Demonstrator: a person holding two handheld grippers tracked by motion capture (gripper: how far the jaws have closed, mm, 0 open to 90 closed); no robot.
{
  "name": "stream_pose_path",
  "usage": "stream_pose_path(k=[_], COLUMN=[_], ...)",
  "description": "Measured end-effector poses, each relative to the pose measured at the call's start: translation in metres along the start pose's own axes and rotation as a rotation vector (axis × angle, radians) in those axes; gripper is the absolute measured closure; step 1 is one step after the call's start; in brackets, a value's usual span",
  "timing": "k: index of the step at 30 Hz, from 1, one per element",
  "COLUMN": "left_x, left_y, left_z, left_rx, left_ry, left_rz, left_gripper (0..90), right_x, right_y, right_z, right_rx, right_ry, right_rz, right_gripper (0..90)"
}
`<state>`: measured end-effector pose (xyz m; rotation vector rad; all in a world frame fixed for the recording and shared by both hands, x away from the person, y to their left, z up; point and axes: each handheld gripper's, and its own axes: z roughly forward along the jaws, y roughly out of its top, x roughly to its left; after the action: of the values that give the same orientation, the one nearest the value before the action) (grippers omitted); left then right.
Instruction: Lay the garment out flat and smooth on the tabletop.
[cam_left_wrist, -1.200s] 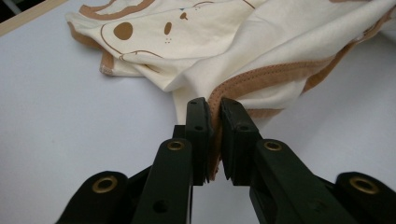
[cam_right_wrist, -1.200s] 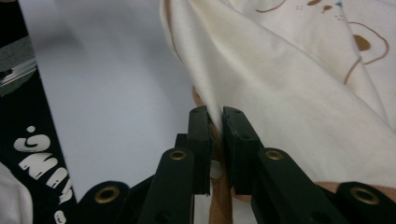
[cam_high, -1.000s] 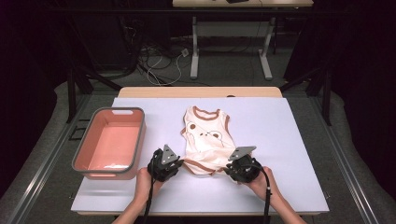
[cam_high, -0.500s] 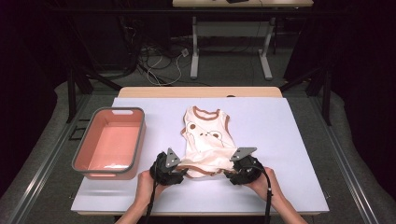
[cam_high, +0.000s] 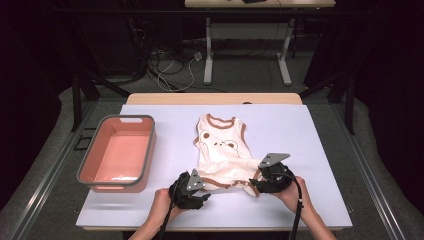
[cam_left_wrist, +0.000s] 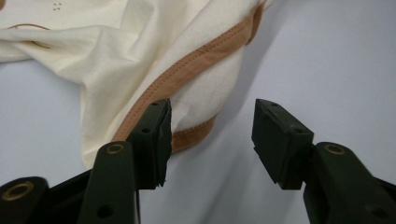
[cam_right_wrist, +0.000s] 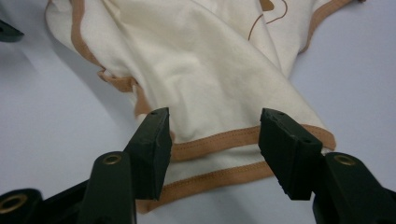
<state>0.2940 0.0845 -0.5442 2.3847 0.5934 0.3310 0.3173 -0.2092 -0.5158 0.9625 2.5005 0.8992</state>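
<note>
A cream baby bodysuit (cam_high: 222, 152) with brown trim and a bear print is spread on the white tabletop (cam_high: 320, 130), its neck opening toward 12 o'clock and its lower part folded up and bunched toward 6 o'clock. A pink tub (cam_high: 118, 152) with a grey rim is set well apart from it at 9 o'clock, near the tabletop's edge.

The left tool (cam_high: 196, 192) is held at the garment's 7 o'clock corner, gripped by a hand (cam_high: 162, 206) that enters from 6 o'clock. In the left gripper view the left tool (cam_left_wrist: 211, 135) is seen with its jaws standing moderately apart; they have just been closing a little after opening. A brown-trimmed fold of the bodysuit (cam_left_wrist: 154, 51) lies against the inner face of one jaw, while the other jaw stands over bare tabletop; nothing is pinched.

The right tool (cam_high: 264, 181) is placed at the garment's 5 o'clock corner, with the other hand (cam_high: 295, 197) behind it. In the right gripper view the right tool (cam_right_wrist: 214, 140) is likewise moderately open, its jaws having just closed slightly after opening. The doubled brown hem of the bodysuit (cam_right_wrist: 205, 79) is seen lying between the jaws, but the pads are not pressed on it.
</note>
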Motion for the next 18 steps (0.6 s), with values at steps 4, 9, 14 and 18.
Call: stream_pose_path(k=[4,9,14,18], left_x=[0.002,0.007,0.005,0.004], left_y=[0.001,0.001,0.002,0.004], left_z=[0.012,0.019,0.021,0.023], left_rx=[0.000,-0.046,-0.053,-0.054], left_ry=[0.016,-0.013,-0.018,-0.009], left_rz=[-0.026,-0.044,-0.027,-0.026], left_gripper=[50.9,65.8,81.4,87.2], right_x=[0.001,0.012,0.033,0.045], right_y=[0.000,0.005,0.008,0.008], right_z=[0.003,0.000,0.010,0.022], right_rx=[0.000,-0.025,-0.002,0.037], right_ry=[0.007,0.048,0.085,0.058], right_rz=[0.004,-0.025,-0.110,-0.161], right_gripper=[44.8,47.9,62.8,75.0])
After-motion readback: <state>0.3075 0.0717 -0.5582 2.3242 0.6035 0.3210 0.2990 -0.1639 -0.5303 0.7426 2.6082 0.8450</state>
